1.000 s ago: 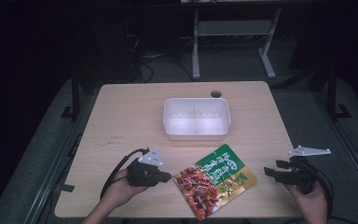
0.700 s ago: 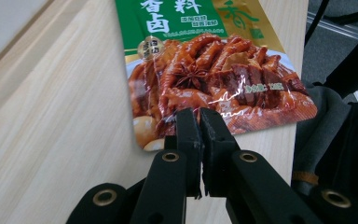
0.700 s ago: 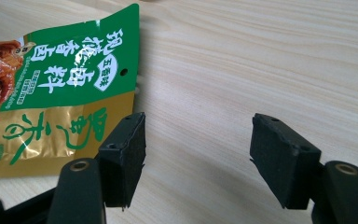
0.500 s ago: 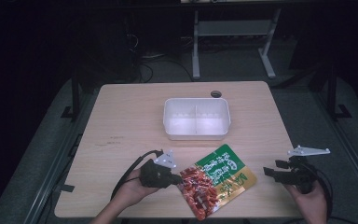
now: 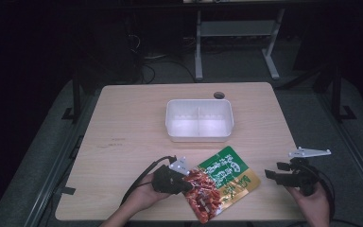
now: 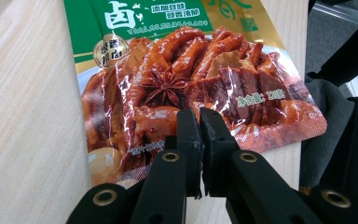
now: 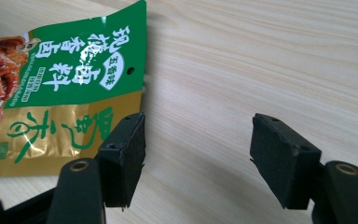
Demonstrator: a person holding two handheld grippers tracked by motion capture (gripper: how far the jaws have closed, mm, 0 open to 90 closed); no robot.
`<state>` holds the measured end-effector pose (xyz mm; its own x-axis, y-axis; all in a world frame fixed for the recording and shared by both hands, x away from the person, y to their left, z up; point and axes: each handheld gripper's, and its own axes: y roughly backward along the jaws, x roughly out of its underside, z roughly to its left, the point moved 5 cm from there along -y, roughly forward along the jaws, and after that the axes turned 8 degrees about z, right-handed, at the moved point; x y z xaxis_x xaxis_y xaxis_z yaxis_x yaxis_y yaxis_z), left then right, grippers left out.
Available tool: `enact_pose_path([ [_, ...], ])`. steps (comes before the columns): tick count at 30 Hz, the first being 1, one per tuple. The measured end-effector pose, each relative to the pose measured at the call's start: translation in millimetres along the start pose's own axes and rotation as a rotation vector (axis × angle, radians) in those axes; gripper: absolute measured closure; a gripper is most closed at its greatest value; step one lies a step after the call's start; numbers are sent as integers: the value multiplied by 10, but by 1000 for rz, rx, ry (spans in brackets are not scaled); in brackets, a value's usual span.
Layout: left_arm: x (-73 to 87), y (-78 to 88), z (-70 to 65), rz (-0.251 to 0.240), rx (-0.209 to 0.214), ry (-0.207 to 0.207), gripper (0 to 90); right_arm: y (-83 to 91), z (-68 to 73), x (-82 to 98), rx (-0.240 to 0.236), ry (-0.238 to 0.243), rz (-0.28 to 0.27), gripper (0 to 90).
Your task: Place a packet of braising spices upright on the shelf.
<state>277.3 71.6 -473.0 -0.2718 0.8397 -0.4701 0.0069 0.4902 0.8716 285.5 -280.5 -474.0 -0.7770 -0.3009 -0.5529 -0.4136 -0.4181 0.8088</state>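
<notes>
A snack pouch point(image 5: 222, 182), green and gold at one end and red with a picture of braised meat at the other, lies flat near the table's front edge. My left gripper point(image 5: 187, 182) is shut, and its tips rest over the red end of the pouch point(image 6: 191, 70). In the left gripper view the jaws point(image 6: 198, 114) stand pressed together with nothing visibly between them. My right gripper point(image 5: 268, 175) is held open just right of the pouch. In the right gripper view its left pad sits beside the gold edge of the pouch point(image 7: 65, 84), with bare wood between the fingers point(image 7: 209, 140).
A white two-compartment container point(image 5: 168, 118) stands empty at the middle of the wooden table point(image 5: 123, 142), behind the pouch. A round cable hole point(image 5: 219, 95) is near the far edge. Dark floor and a metal frame lie beyond the table.
My left gripper has moved right and slightly down, from beside the pouch onto its red end. The right gripper and the pouch have stayed in place.
</notes>
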Motion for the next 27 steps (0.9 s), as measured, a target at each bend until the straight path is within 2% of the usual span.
enact_pose_path([
  [11, 3, -67, 61, 10, -10, 13, 872, -89, 137, -94, -28, 28, 22, 365],
  [19, 19, -150, 72, 50, -12, 1, 869, -208, 266, -156, -60, 51, 68, 383],
  [27, 22, -166, 71, 51, -9, 3, 865, -298, 308, -149, -90, 56, 108, 399],
])
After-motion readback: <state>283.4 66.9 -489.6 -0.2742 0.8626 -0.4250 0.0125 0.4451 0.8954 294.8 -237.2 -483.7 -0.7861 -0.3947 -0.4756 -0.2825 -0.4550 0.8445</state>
